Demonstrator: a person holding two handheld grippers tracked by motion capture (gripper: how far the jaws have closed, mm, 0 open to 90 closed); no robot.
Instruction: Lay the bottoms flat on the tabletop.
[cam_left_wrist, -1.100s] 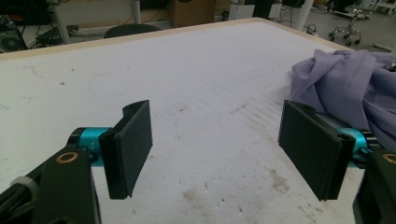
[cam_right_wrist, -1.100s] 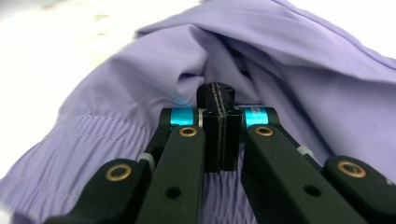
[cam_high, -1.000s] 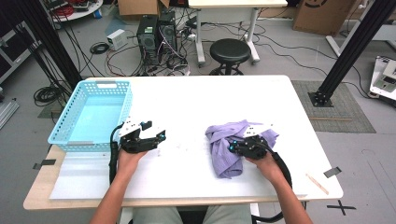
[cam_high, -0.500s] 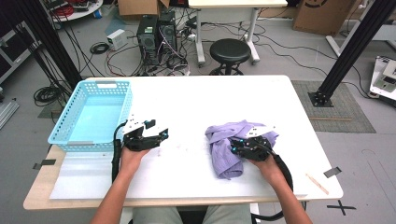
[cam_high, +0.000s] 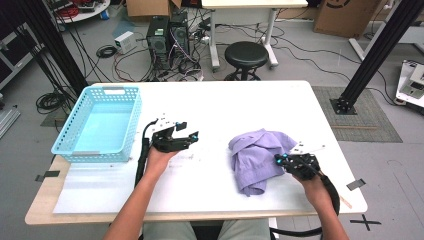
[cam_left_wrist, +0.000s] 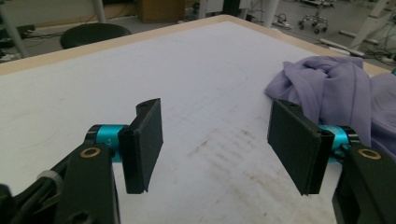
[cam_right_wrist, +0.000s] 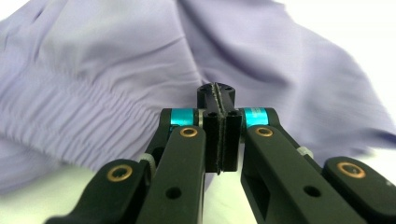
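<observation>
Turquoise plastic forms the laundry basket (cam_high: 97, 125) at the left side of the white table (cam_high: 220, 105); its floor is bare. Just to its right, the left gripper (cam_high: 186, 131) is held over the tabletop, well apart from the garment. Its jaws stand wide apart with nothing between them, though they have just been closing a little; the left gripper view shows bare tabletop in the gap. Farther right lies a crumpled lilac shirt (cam_high: 257, 157), bunched in a heap on the right half of the table, its gathered seam visible in the right gripper view (cam_right_wrist: 93, 112). At the shirt's right edge sits the right gripper (cam_high: 281, 159), its jaws pressed fully together. A thin pale line shows between the pads, but whether cloth is pinched there cannot be told.
</observation>
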